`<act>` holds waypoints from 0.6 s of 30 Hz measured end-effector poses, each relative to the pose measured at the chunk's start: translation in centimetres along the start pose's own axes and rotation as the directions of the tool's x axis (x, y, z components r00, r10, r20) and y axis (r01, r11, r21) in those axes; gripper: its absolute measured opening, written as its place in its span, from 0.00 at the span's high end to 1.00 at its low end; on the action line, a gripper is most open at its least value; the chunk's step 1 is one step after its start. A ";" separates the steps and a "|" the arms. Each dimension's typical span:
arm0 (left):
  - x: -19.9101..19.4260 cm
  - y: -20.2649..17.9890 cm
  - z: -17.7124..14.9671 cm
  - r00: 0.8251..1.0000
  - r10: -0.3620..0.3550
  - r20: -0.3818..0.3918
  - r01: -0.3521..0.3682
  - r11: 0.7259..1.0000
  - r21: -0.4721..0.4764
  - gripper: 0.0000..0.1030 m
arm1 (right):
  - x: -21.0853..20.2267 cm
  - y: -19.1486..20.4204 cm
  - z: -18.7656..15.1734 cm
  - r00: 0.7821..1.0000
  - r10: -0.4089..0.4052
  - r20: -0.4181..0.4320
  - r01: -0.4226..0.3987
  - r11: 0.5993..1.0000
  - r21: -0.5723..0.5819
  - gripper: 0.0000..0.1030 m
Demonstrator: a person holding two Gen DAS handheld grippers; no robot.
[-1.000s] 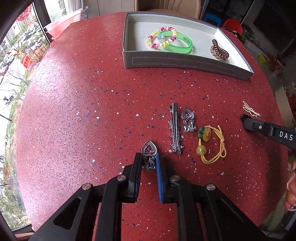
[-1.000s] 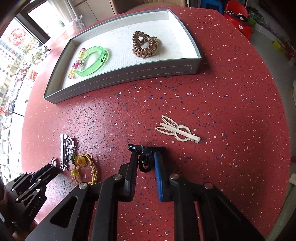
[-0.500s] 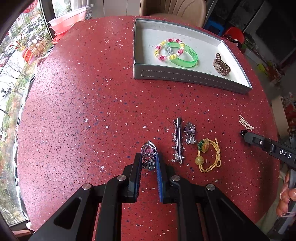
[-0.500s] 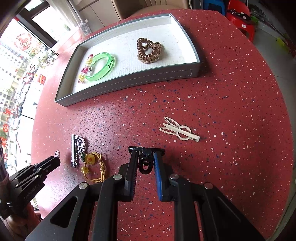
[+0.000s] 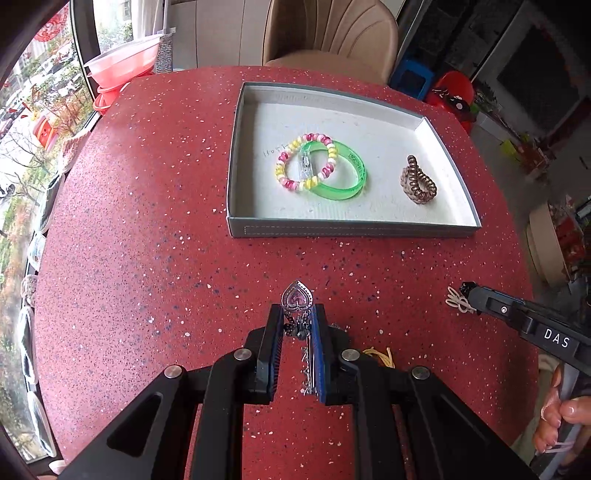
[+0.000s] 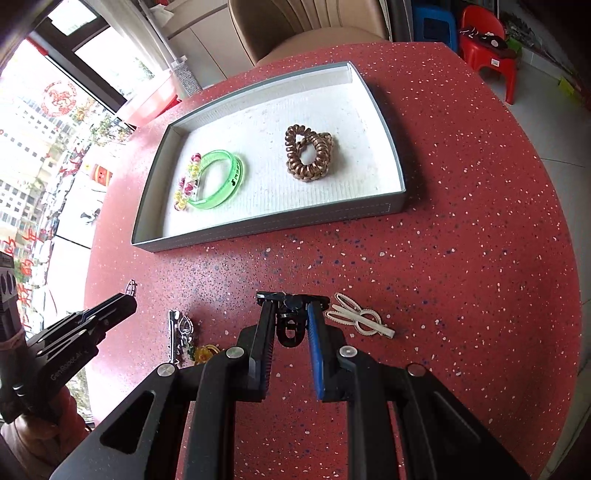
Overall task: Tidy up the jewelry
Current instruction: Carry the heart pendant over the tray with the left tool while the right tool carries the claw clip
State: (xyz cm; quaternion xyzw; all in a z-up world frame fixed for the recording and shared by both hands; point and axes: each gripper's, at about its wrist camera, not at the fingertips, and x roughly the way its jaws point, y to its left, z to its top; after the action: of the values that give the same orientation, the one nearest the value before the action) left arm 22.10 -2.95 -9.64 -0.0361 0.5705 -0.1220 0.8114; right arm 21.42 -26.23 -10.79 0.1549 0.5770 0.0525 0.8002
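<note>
- Compared with a second ago, both grippers sit higher above the red speckled table (image 5: 140,229): the grey tray (image 5: 343,229) now lies nearer the middle of each wrist view, and the chair (image 5: 328,33) behind it has come into sight.
- The left gripper (image 5: 296,317) is clenched on a silver heart-shaped earring (image 5: 296,298), as before; the heart pokes out past the fingertips, its dangling part pinched between the pads, clear of the table.
- The right gripper (image 6: 291,314) is clamped on a small black hair clip (image 6: 291,321), also held off the table as before.
- The tray holds three things on its white ribbed lining: a bracelet of pink, yellow and white beads (image 5: 306,162) overlapping a translucent green bangle (image 5: 341,173), and, apart to the right, a brown spiral hair tie (image 5: 417,181).
- Left on the table: a long silver barrette (image 6: 171,336) touching a second heart earring (image 6: 184,328), a yellow elastic with amber beads (image 6: 205,352) just beside them, and a cream openwork clip (image 6: 356,319) beside the right gripper's fingertips.
- The tray is a shallow fan shape with stitched grey walls; the table top is glossy with white and blue flecks.
</note>
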 end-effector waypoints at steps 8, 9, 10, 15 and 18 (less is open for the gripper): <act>1.6 -1.9 5.3 0.999 0.005 0.043 -0.006 1.000 0.019 0.67 | -0.5 -0.2 4.2 0.999 0.021 0.047 -0.020 1.000 -0.015 0.81; 1.8 -1.9 5.9 0.999 0.003 0.044 -0.003 1.000 0.018 0.67 | -0.4 -0.3 4.8 0.999 0.021 0.050 -0.021 1.000 -0.014 0.81; 2.3 -2.1 6.5 0.999 0.000 0.041 -0.001 1.000 0.014 0.67 | -0.2 -0.4 5.3 0.998 0.021 0.053 -0.020 1.000 -0.012 0.81; 4.5 -2.0 8.1 1.000 0.004 0.007 -0.004 1.000 -0.005 0.67 | 1.7 -0.8 7.9 0.999 0.014 0.040 -0.014 1.000 0.010 0.81; 5.8 -2.1 8.6 1.000 0.021 -0.018 -0.021 1.000 0.008 0.67 | 3.1 -0.9 8.8 1.000 0.003 0.017 -0.003 1.000 0.003 0.81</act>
State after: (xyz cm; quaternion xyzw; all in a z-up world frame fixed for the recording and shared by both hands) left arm 31.68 -7.11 -11.55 -0.0259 0.5777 -0.1161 0.8076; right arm 30.59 -27.89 -11.38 0.1575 0.5701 0.0516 0.8047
